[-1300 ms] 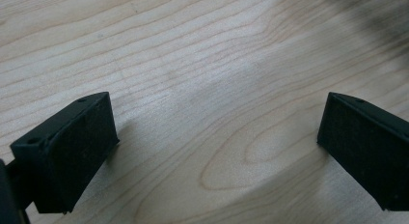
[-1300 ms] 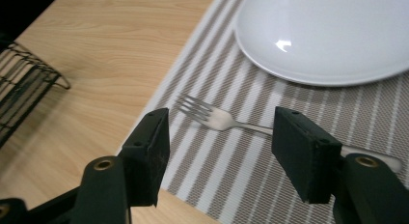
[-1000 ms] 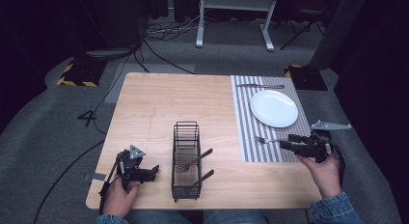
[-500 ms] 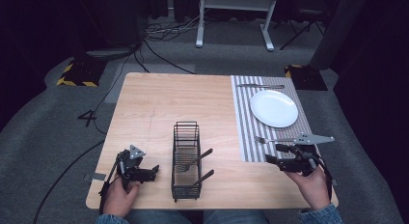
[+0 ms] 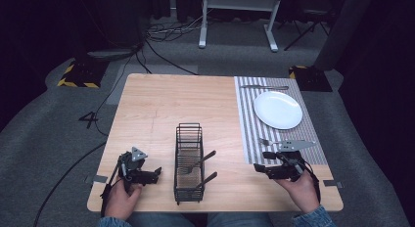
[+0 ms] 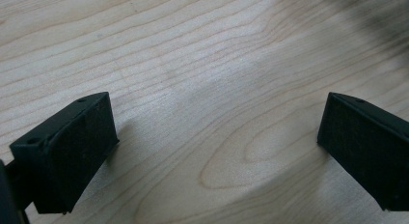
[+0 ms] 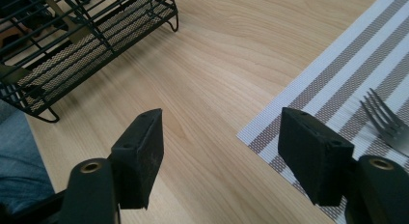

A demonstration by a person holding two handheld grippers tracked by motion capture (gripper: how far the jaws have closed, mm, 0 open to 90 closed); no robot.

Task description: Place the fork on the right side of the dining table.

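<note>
The wooden table (image 5: 161, 109) carries a striped placemat (image 5: 249, 119) along its right side. On the mat sits a white plate (image 5: 277, 109), with a knife (image 5: 264, 86) laid beyond it at the far edge. Near the middle of the front half stands a black wire caddy (image 5: 189, 163); 2 dark-handled pieces of cutlery lean out of it toward the right. A fork (image 5: 266, 142) lies on the placemat just in front of the plate, tines pointing left; in the right gripper view its tines (image 7: 383, 120) show at the right edge, beside the right jaw and not between the pads. The right tongs (image 5: 261, 169) hover low over the front edge of the mat, jaws apart and empty. The left tongs (image 5: 155, 174) rest at the table's front left, jaws spread wide over bare wood, holding nothing.
</note>
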